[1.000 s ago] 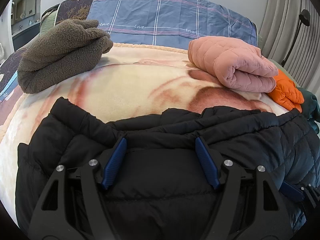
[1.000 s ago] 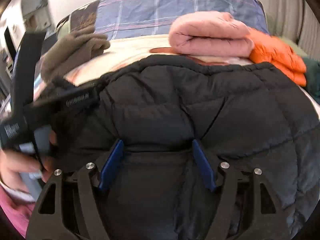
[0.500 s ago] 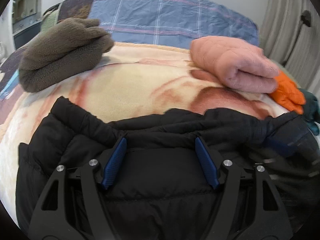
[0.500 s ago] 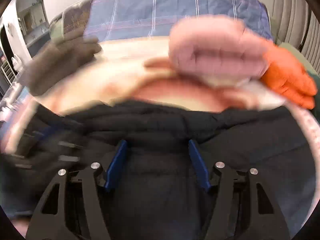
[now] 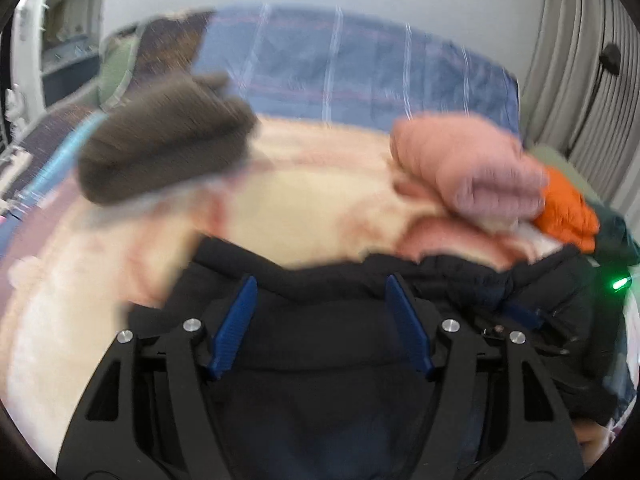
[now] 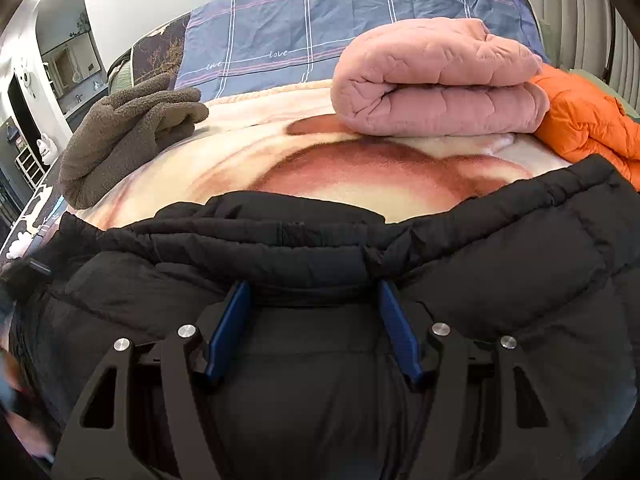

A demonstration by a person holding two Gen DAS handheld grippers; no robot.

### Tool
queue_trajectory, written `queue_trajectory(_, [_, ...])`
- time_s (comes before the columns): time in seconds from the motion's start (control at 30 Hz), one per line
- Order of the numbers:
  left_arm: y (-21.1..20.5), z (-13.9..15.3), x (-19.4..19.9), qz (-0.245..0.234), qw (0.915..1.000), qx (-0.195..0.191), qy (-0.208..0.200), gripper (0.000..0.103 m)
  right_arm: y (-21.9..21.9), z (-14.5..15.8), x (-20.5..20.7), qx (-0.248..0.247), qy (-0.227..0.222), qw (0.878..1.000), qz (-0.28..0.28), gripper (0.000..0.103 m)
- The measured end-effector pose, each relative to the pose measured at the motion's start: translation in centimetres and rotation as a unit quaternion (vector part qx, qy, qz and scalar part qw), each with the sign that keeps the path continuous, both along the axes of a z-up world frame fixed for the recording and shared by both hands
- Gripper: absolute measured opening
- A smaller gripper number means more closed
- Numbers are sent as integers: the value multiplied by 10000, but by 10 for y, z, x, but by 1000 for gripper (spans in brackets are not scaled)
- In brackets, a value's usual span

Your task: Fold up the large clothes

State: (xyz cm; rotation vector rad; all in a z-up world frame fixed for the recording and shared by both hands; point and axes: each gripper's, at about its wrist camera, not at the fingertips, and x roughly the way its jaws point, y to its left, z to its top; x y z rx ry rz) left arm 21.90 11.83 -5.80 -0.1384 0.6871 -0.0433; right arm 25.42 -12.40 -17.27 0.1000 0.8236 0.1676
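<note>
Both grippers are down on the black jacket (image 6: 460, 280), which is spread over the near end of the bed (image 6: 248, 168). Left gripper (image 5: 322, 292): jaws spread, a puffy bulk of jacket sitting between them, can't tell if the pads bite. Right gripper (image 6: 312, 292): jaws just narrowed a bit, spread around a jacket fold too. Ahead of it: pink roll (image 6: 432, 80), orange jacket (image 6: 592, 124) to its right, brown fleece (image 6: 128, 132) ahead-left. No containers anywhere.

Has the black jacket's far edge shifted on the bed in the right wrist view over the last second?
Yes. The black jacket has been drawn back toward the camera: its far edge earlier nearly reached the pink folded jacket; now bare blanket shows between them.
</note>
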Motion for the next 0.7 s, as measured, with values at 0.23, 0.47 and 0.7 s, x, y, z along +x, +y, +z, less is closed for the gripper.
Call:
queue_trajectory(0.23, [59,-53,-16,388,9944,-121,975,87,2,-1,-1,-63,-47,10000,51,67])
queue_trajectory(0.47, [84,-66,-20,17,9873,-927,1288,89,1,0,-2,-45,-81,9999,67,67])
queue_trajectory(0.7, [111,-64,-15,-647,9776,-1375,1454,89,0,0,-2,-7,-104,9999,75,67])
